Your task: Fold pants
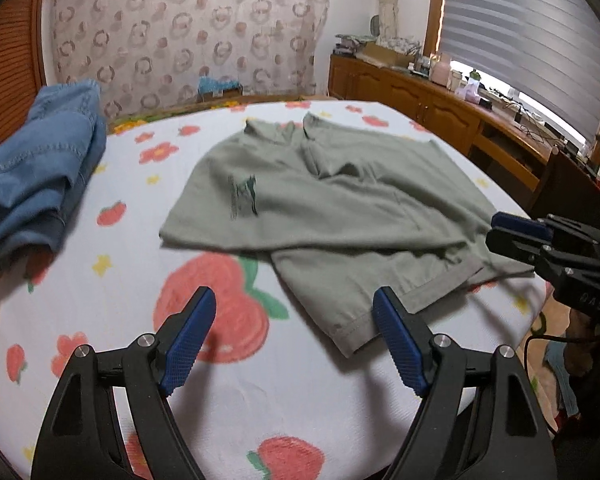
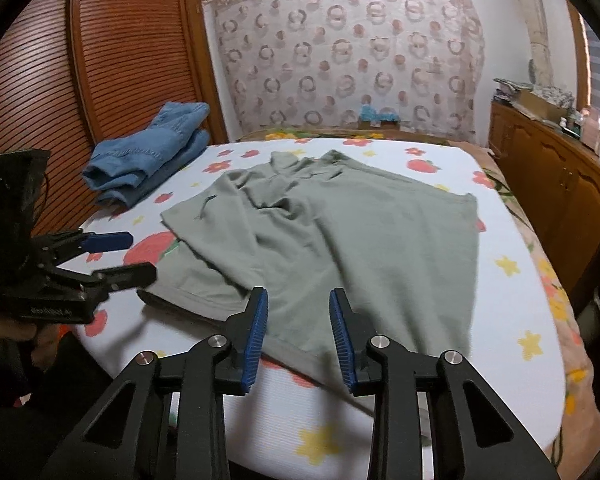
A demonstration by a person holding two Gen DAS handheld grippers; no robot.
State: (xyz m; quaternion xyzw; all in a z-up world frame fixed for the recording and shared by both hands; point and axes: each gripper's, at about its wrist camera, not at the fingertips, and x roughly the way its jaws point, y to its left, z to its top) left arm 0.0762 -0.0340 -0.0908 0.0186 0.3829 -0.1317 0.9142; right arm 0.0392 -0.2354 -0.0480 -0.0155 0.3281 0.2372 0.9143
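Grey-green pants (image 1: 332,220) lie spread and partly folded on the flowered bed cover (image 1: 112,280), one hem near the front edge; they also show in the right wrist view (image 2: 340,232). My left gripper (image 1: 294,304) is open and empty, hovering just before the near hem; in the right wrist view it shows at the left (image 2: 140,252). My right gripper (image 2: 298,304) is open and empty above the near leg's hem; in the left wrist view it shows at the right edge (image 1: 496,232).
A folded pile of blue denim (image 1: 40,176) lies at the bed's far left corner, also in the right wrist view (image 2: 152,156). A wooden cabinet (image 1: 420,96) with clutter runs along the right. A slatted wooden door (image 2: 80,80) stands at left.
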